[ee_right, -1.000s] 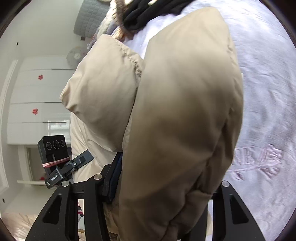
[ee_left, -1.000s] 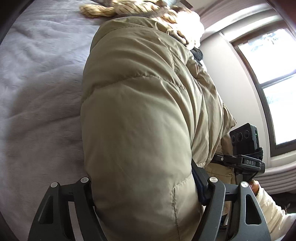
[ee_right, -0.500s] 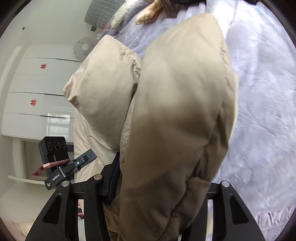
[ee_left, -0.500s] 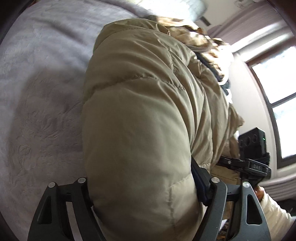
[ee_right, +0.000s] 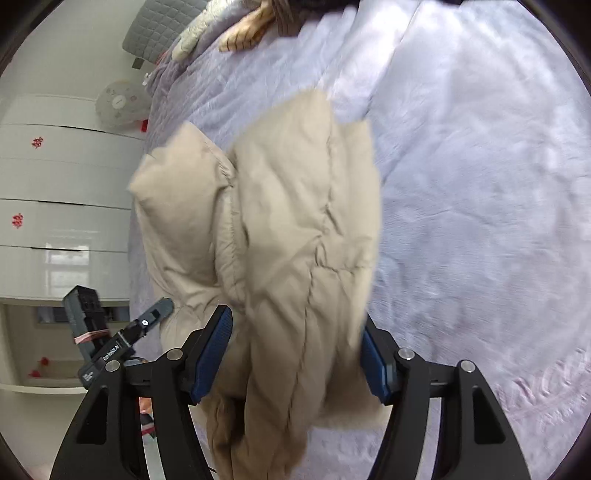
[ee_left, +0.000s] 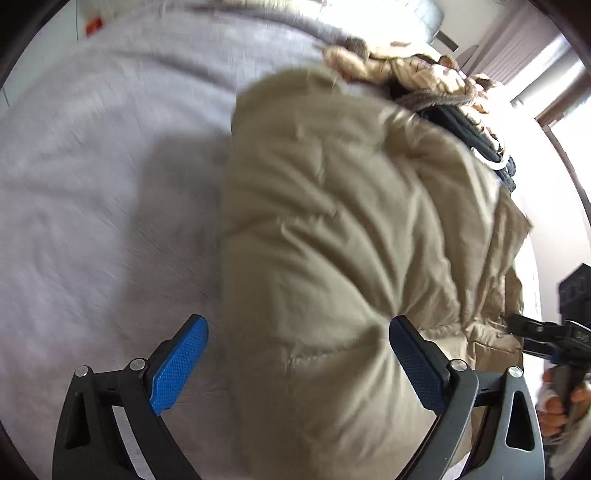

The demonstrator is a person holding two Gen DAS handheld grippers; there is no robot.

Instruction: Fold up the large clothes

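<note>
A beige puffer jacket (ee_left: 332, 258) lies bunched on a lilac-grey bed cover (ee_left: 92, 166). My left gripper (ee_left: 299, 354) is open; its blue pads stand apart, the left pad (ee_left: 181, 362) clear of the cloth, the right pad (ee_left: 417, 365) against the jacket. In the right wrist view the jacket (ee_right: 295, 240) slumps between the fingers of my right gripper (ee_right: 299, 350), which is open with both blue pads showing. The bed cover (ee_right: 480, 184) spreads to the right. Each gripper shows at the edge of the other's view.
A pile of knitted and dark clothes (ee_left: 443, 92) lies beyond the jacket. A white wardrobe (ee_right: 55, 203) stands left of the bed, with a grey headboard (ee_right: 162, 29) at the far end. A window (ee_left: 569, 110) is at the right.
Both grippers have opened and let go of the jacket. The jacket has dropped onto the bed and the views have pulled back from it.
</note>
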